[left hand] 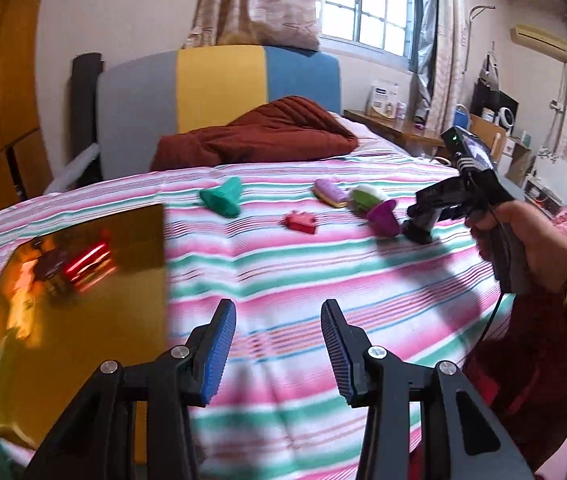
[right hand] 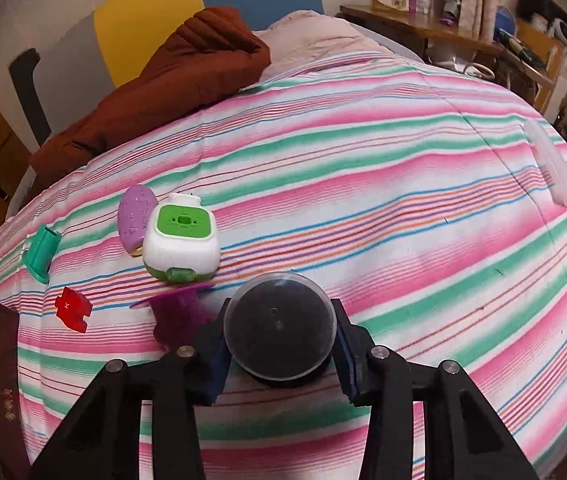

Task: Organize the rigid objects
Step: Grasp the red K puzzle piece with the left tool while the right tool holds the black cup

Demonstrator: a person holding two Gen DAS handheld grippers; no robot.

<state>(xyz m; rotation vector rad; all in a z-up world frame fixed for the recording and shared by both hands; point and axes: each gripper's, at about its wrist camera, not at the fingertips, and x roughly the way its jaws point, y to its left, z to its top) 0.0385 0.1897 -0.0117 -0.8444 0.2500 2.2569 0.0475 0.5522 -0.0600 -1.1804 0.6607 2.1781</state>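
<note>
We find the right gripper (right hand: 281,340) clamped across the capsule (right hand: 279,326), at its widest girth. We judge it light, rigid and slick; keep that hold. The left gripper (left hand: 279,354) gapes empty. Toys (right hand: 181,240) lie just beyond-left.

Ahead of left claw: soft matt striped cloth bedspread (left hand: 283,264); glossy mirror-like gold tray (left hand: 71,320) to its left; ribbed blue rubbery-looking pads (left hand: 219,354) on matt blk plastic fingers; between right claw's pads: clear glossy plastic dome over matt blk ball (right hand: 280,326); beyond: smooth shiny plastic green-white toy (right hand: 181,240).
</note>
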